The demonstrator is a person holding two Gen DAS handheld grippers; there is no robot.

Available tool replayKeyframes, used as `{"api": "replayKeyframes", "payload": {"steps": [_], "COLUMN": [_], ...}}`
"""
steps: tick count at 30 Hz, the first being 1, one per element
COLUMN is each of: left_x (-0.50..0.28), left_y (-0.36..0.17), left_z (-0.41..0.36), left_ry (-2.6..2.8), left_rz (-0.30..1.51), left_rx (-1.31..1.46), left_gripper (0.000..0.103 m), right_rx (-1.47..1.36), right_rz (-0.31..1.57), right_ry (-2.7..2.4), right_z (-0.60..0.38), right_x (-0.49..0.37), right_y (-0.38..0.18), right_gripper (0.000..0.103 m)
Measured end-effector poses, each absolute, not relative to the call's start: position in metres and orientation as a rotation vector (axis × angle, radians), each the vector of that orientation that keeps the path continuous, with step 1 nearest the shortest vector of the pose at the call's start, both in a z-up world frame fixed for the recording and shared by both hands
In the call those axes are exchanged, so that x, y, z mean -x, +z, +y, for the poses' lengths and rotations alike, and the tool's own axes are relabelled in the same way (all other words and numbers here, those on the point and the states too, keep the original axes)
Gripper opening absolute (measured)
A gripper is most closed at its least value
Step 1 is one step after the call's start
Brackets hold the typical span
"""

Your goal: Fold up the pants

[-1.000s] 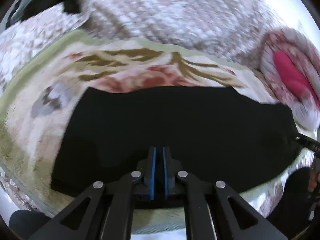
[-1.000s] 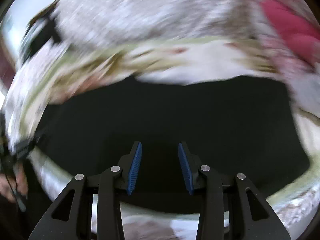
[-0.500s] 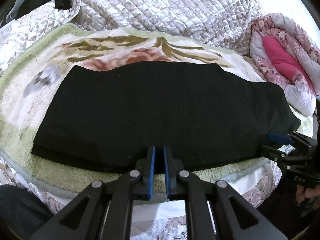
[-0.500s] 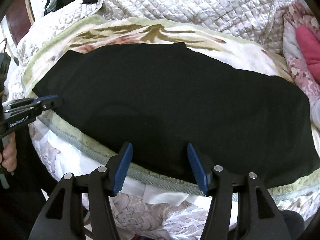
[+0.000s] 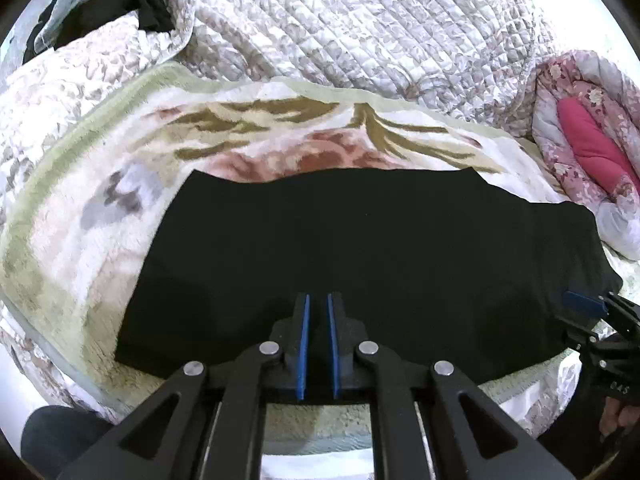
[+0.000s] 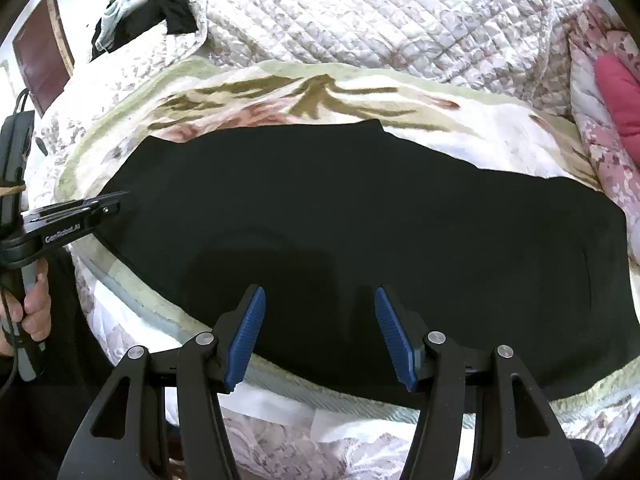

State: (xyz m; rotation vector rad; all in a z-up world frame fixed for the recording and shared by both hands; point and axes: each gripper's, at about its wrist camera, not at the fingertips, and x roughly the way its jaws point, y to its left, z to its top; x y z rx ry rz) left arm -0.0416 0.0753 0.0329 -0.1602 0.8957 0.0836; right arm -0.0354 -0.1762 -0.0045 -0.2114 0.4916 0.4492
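While black pants (image 5: 380, 264) cover a floral blanket (image 5: 80, 248), left gripper (image 5: 318, 346) jaws seem nearly closed, empty; right gripper (image 6: 320, 334) wide, empty.

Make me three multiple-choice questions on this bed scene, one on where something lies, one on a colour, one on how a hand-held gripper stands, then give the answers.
1. Where do the black pants lie?
A. on the flowered fleece blanket
B. on a wooden floor
C. over a chair back

2. What colour are the pads of the right hand-held gripper?
A. red
B. blue
C. yellow

3. How does the left hand-held gripper stand?
A. jaws spread wide apart
B. jaws nearly together, nothing between them
C. clamped on a pink pillow

Answers:
1 A, the pants lie spread flat on the blanket.
2 B, both ribbed pads show blue.
3 B, only a thin slit separates its pads, and no cloth is pinched in it.
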Motion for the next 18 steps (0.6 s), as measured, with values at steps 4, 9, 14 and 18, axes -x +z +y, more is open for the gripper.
{"api": "replayKeyframes", "payload": {"steps": [4, 9, 14, 18], "left_x": [0.039, 0.035, 0.034, 0.028], "left_y": [0.033, 0.024, 0.018, 0.021], "left_z": [0.073, 0.073, 0.074, 0.086], "left_ry": [0.079, 0.077, 0.079, 0.113], "left_rz": [0.895, 0.923, 0.934, 0.917], "left_rx": [0.163, 0.163, 0.164, 0.171], "left_gripper": [0.011, 0.011, 0.011, 0.011], "right_rx": [0.211, 0.208, 0.187, 0.154], "right_rz": [0.503, 0.534, 0.511, 0.513], "right_ry": [0.449, 0.447, 0.426, 0.401], "right_z": [-0.175, -0.176, -0.183, -0.193], "right_x": [0.033, 0.028, 0.023, 0.016], "right_y": [-0.006, -0.013, -0.005, -0.001], "right_gripper": [0.058, 0.058, 0.058, 0.058]}}
